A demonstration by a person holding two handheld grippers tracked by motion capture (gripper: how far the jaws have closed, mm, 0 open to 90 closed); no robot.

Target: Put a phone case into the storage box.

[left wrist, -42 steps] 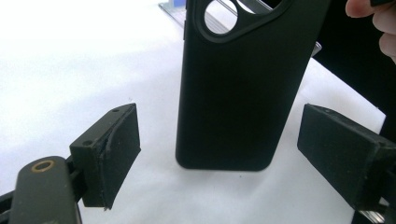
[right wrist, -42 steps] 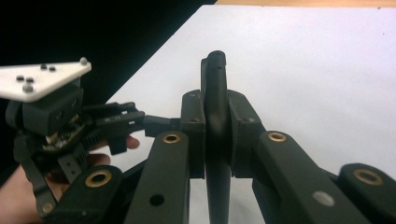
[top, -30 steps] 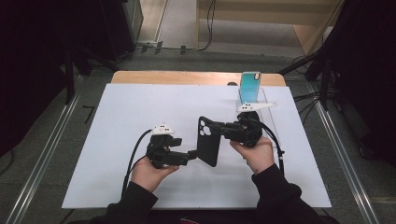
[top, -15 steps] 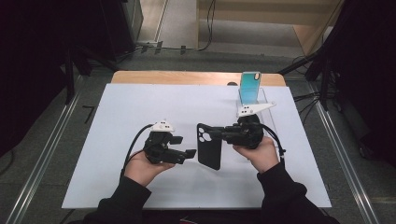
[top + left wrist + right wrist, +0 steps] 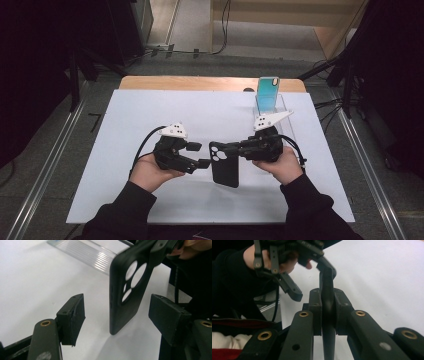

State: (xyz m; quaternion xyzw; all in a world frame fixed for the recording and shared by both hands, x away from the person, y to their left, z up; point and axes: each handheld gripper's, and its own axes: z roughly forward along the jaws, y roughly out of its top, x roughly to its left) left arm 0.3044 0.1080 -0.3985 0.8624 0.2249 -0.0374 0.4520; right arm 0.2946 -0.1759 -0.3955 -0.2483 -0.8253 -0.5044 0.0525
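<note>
A black phone case (image 5: 225, 169) with round camera holes hangs just above the white table, held at its top edge by my right gripper (image 5: 226, 149). In the right gripper view the case (image 5: 328, 302) stands edge-on, with both pads (image 5: 315, 312) pressed on it. My left gripper (image 5: 200, 155) is open just left of the case. In the left gripper view the case (image 5: 130, 287) stands between and a little beyond the spread pads (image 5: 72, 316), touching neither. The left gripper (image 5: 287, 267) also appears behind the case in the right gripper view.
A teal phone (image 5: 268, 91) stands upright in a clear ribbed stand (image 5: 272, 107) at the back right of the white table top (image 5: 125, 130). The wooden table edge (image 5: 175, 82) runs along the back. Metal rails and dark floor flank the table.
The left gripper has drawn back slightly from the case's lower left edge and stands open beside it. The right gripper has kept the case and turned it more upright.
</note>
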